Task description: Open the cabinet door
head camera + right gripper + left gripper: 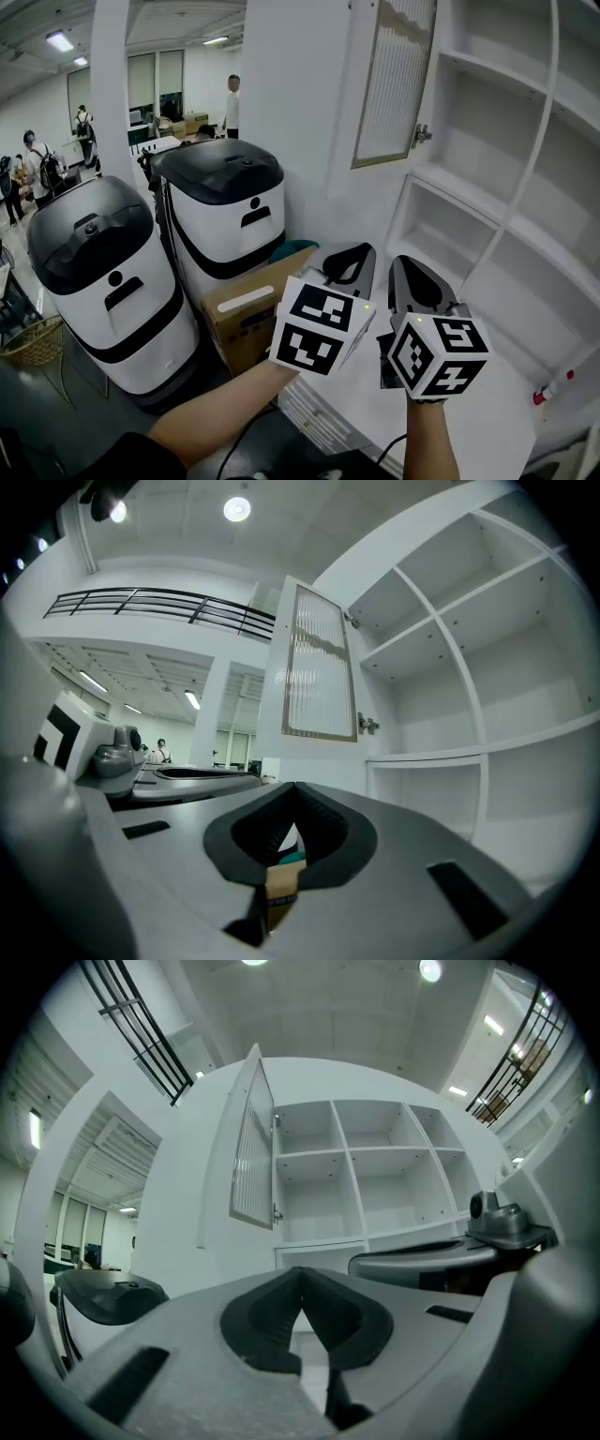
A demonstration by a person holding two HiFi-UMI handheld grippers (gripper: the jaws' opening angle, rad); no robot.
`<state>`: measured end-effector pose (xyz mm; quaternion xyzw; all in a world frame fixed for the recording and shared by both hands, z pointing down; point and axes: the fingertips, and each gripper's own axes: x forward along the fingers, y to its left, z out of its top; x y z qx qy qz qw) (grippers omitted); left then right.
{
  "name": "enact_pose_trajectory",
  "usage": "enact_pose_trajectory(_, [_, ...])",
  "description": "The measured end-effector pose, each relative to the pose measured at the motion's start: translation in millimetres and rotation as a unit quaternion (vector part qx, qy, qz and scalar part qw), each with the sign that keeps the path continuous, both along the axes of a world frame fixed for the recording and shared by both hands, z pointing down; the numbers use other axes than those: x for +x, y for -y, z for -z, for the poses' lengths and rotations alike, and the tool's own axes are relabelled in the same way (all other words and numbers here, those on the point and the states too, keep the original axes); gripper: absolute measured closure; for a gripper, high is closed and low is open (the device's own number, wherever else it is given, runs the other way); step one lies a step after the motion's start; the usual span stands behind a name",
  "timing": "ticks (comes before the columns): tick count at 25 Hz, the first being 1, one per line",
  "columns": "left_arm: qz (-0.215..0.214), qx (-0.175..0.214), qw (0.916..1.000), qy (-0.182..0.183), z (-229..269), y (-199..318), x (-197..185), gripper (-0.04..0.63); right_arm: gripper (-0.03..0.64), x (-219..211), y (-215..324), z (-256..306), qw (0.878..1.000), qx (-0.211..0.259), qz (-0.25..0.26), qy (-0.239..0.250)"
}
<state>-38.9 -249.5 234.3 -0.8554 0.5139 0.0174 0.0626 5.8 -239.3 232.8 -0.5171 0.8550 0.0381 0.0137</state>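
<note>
Head view shows the cabinet door (394,80), a single ribbed-glass panel in a white frame, swung wide open at 12 o'clock in the picture. It stands out from the cabinet (506,159), with a small metal hinge (421,135) on the edge next to the shelves. Neither tool touches the door. The left gripper (352,255) and right gripper (405,270) sit side by side at 6 o'clock from it, tips pointing up toward it and well apart from it. In the left gripper view the jaws press together at the tip with nothing between them. In the right gripper view the jaws also meet and carry nothing, and only a sliver of the cardboard box (246,311) shows through the slit behind them. Each tool carries one cube, the left marker cube (321,325) and the right marker cube (439,354), so there are two in all.

The shelves are bare, and the left gripper view shows two rows of three compartments. A white counter (487,412) runs under the right gripper toward 4 o'clock, with one red-tipped marker (553,386) near its far edge.

Two white machines with dark domed lids, the nearer machine (225,211) and the farther machine (98,272), stand at 9 to 10 o'clock. The single box sits between the nearer one and the cabinet side, just beside the left gripper. There is open air between the tips and the door, while the left side is crowded
</note>
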Motion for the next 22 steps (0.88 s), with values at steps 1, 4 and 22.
enact_pose_trajectory(1, [-0.003,-0.002,1.0,0.001,-2,-1,2,0.583,0.597,3,-1,-1,1.0,-0.001,-0.004,0.0])
enact_pose_trajectory(4, [-0.011,-0.005,0.9999,0.004,-5,-3,8,0.584,0.597,10,-4,-3,1.0,-0.001,-0.016,-0.002])
enact_pose_trajectory(22, [-0.039,-0.009,0.9992,0.005,-10,-8,32,0.583,0.597,34,-12,-9,0.999,-0.008,-0.049,-0.012])
